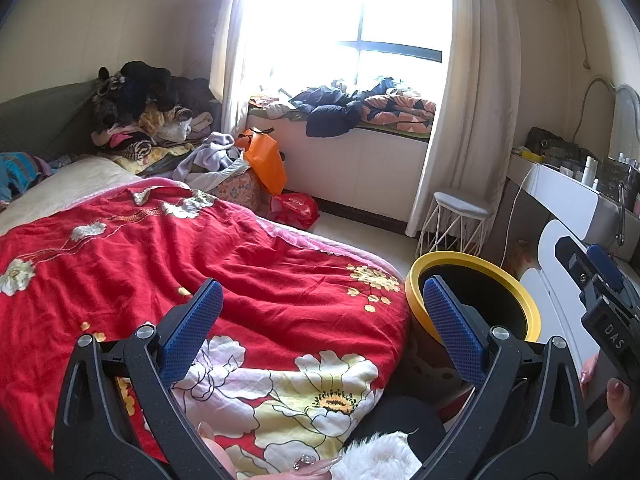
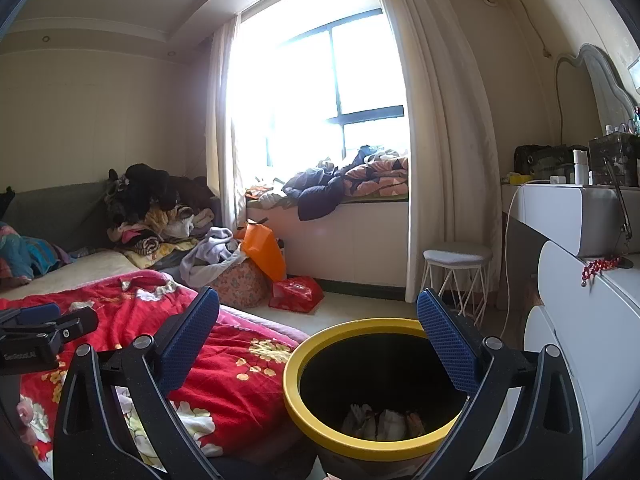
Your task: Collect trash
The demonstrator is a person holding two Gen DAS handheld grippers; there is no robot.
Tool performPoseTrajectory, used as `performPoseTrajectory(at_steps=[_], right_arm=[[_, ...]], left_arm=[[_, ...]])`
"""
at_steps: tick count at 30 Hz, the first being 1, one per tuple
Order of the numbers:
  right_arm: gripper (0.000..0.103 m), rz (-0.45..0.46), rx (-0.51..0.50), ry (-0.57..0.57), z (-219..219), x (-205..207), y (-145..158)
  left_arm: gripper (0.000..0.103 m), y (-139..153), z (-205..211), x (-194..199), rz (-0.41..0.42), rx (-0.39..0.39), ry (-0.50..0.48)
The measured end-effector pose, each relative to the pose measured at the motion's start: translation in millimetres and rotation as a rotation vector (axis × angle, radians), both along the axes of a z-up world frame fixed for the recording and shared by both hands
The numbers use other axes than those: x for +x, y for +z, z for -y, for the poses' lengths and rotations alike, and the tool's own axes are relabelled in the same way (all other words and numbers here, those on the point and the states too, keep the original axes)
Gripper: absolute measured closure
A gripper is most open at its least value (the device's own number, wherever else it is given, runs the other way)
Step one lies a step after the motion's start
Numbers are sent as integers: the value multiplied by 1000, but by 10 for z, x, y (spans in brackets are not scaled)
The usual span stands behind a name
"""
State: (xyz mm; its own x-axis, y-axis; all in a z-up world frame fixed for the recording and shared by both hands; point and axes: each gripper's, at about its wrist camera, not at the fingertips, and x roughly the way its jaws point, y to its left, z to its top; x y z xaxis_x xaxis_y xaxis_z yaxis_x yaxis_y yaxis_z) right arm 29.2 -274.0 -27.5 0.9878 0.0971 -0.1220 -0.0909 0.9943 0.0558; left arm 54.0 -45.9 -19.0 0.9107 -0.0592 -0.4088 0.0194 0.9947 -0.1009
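Both grippers are empty with their jaws spread wide: the left gripper (image 1: 322, 320) hangs over the red floral quilt (image 1: 224, 264) at the near end of the bed, and the right gripper (image 2: 318, 340) hangs over the near left part of the yellow-rimmed bin (image 2: 290, 380), which stands on the floor just right of the bed's corner and left of the white dresser (image 2: 592, 320). Down inside the bin, the right wrist view shows some crumpled pale scraps (image 2: 384, 420) lying at the bottom, so some trash appears to be collected already; what exactly they are is too dim to tell. On the quilt near the grippers no loose wrapper or paper stands out, though the lowest part of the left wrist view is blocked by the gripper body and something white and fluffy (image 1: 376, 456). Farther off, an orange bag (image 1: 266, 160) and a red bag (image 1: 294, 206) sit on the floor by the window seat, beside heaps of clothes; whether either counts as trash cannot be judged from here. My reading is that the near area is largely done and what remains, if anything, lies in that far clutter
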Motion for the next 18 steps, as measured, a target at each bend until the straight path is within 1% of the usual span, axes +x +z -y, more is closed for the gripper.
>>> performPoseTrajectory(at_steps=[12, 18], right_arm=[[6, 0, 3, -3, 26, -9, 8], [6, -10, 6, 0, 18, -2, 15]], left_arm=[[11, 3, 3, 2, -6, 8, 0], [11, -30, -60, 14, -42, 13, 12]])
